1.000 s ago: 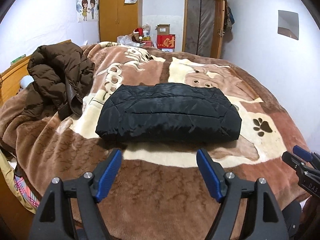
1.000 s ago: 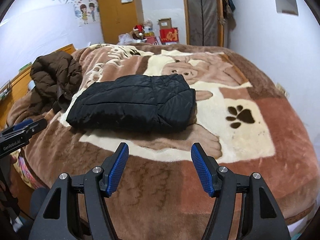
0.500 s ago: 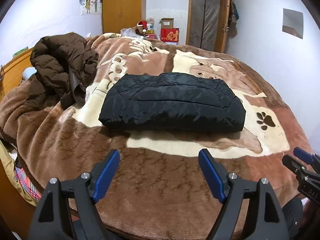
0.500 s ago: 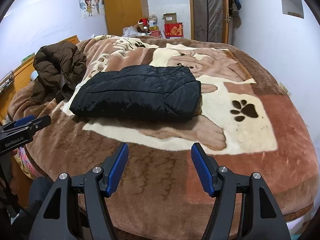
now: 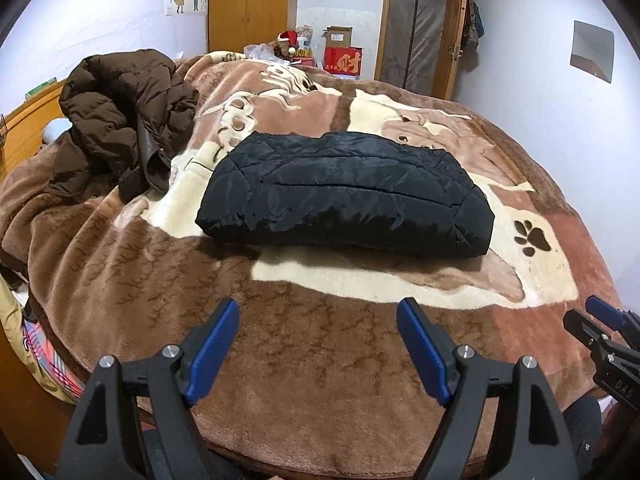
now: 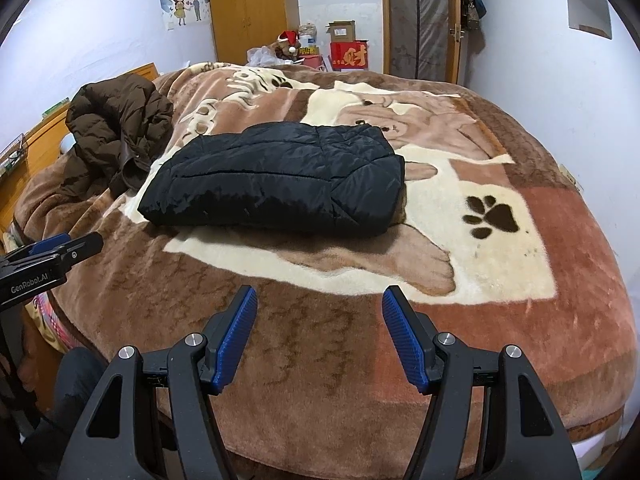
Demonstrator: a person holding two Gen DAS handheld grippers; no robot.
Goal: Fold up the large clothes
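The left gripper (image 5: 318,344) is hovering with jaws spread and nothing between them; the folded black jacket (image 5: 344,194) is lying ahead of it on the blanket (image 5: 320,392), well apart. The right gripper (image 6: 318,330) is likewise gaping empty, the jacket sitting ahead and slightly left. "GenRobot.AI" is showing on the left gripper's body. Beyond, a red box (image 6: 349,56) is bearing a gold Chinese character. A brown coat (image 5: 120,116) is lying crumpled ahead-left.

White-walled bedroom: tall orange wooden wardrobe (image 5: 248,4) at back, brown-framed wooden door (image 6: 420,20) right of it, red cardboard box (image 5: 343,63) between.
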